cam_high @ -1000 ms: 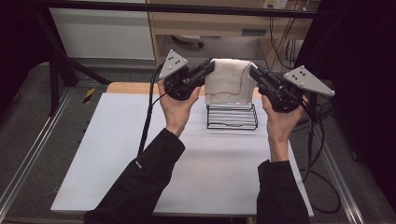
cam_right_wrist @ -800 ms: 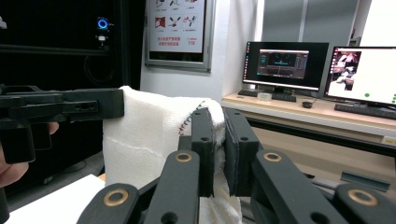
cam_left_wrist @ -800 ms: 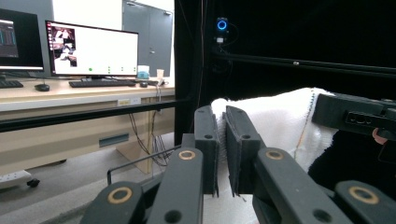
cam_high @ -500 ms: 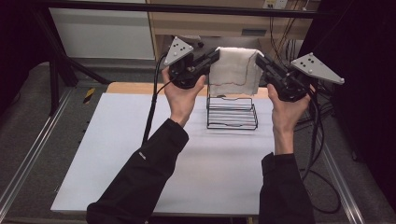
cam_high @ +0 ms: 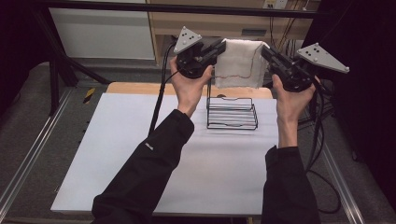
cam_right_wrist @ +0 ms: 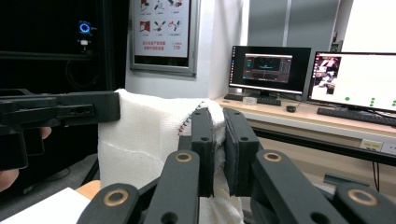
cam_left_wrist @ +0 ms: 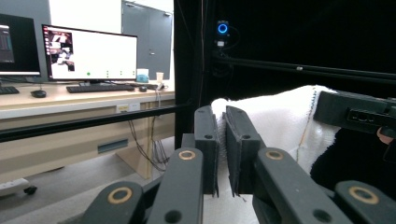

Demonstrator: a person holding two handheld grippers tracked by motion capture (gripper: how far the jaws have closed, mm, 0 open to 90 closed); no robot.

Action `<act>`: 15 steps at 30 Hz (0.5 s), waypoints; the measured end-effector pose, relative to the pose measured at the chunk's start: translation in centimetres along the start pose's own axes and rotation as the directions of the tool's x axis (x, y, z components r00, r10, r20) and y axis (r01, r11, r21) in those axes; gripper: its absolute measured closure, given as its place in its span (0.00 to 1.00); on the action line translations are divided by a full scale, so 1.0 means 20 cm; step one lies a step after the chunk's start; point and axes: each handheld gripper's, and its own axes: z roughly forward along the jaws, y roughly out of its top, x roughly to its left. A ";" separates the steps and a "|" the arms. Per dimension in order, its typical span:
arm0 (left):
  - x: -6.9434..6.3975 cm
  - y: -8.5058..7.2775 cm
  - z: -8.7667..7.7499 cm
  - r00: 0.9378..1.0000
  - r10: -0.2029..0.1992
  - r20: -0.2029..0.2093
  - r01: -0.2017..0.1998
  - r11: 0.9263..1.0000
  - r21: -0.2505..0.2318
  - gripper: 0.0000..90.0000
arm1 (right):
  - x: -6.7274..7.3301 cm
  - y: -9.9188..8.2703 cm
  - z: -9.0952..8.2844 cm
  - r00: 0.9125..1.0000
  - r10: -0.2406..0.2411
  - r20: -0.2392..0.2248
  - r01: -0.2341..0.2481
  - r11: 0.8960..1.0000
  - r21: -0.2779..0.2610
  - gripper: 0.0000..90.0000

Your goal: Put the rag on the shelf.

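Note:
A white towel (cam_high: 238, 64) hangs stretched between my two grippers, above the far part of the table. My left gripper (cam_high: 220, 45) is shut on its upper left corner, and my right gripper (cam_high: 265, 50) is shut on its upper right corner. In the left gripper view the towel (cam_left_wrist: 280, 126) is pinched between the jaws of the left gripper (cam_left_wrist: 221, 122), with the other gripper at its far edge. The right gripper view shows the towel (cam_right_wrist: 144, 135) pinched in the right gripper (cam_right_wrist: 217, 124). A black wire rack (cam_high: 232, 113) stands on the white table sheet (cam_high: 140, 154), below the towel.
The wooden table edge (cam_high: 135, 87) runs along the far side, with a shelf unit (cam_high: 210, 21) behind it. Metal rails (cam_high: 28, 154) flank the table. Cables (cam_high: 322, 154) trail off the right side. Monitors (cam_right_wrist: 350, 79) stand on a desk in the room.
Both grippers have risen with the towel, which now hangs clear above the wire rack instead of draped down to it.

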 end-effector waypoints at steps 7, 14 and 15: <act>0.05 0.02 0.04 1.000 0.006 -0.017 -0.006 1.000 0.006 0.93 | -0.02 0.00 0.06 1.000 0.012 -0.001 -0.012 1.000 0.008 0.93; 0.10 0.05 0.07 0.999 0.022 -0.036 -0.021 1.000 0.020 0.93 | -0.04 0.00 0.14 1.000 0.023 -0.005 -0.023 1.000 0.016 0.93; 0.10 0.05 0.07 0.999 0.019 -0.040 -0.018 1.000 0.019 0.93 | -0.04 0.00 0.15 1.000 0.026 -0.007 -0.026 1.000 0.016 0.93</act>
